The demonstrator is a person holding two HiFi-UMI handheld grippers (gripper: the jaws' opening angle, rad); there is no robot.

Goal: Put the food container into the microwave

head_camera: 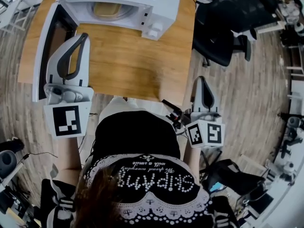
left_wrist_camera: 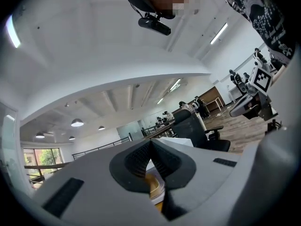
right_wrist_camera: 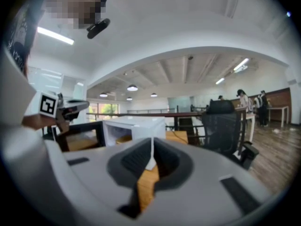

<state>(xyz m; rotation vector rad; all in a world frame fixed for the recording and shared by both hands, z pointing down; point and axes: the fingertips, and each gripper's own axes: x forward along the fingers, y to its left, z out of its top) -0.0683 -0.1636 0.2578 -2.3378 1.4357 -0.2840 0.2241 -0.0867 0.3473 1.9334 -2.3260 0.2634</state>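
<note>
The white microwave [head_camera: 142,4] stands at the far side of the wooden table [head_camera: 128,61], its door [head_camera: 52,46] swung open to the left. A yellowish food container [head_camera: 111,9] rests inside the cavity. My left gripper [head_camera: 84,36] hovers beside the open door, jaws shut and empty. My right gripper [head_camera: 201,78] hangs off the table's near right corner, also shut on nothing. In the right gripper view the microwave [right_wrist_camera: 136,126] and its door [right_wrist_camera: 80,138] lie ahead over the closed jaws, with the left gripper [right_wrist_camera: 61,108] at the left.
A black office chair [head_camera: 223,27] stands right of the table on the wood floor. The person's dark printed shirt [head_camera: 152,179] fills the bottom of the head view. Cables and gear lie at the lower left [head_camera: 9,160].
</note>
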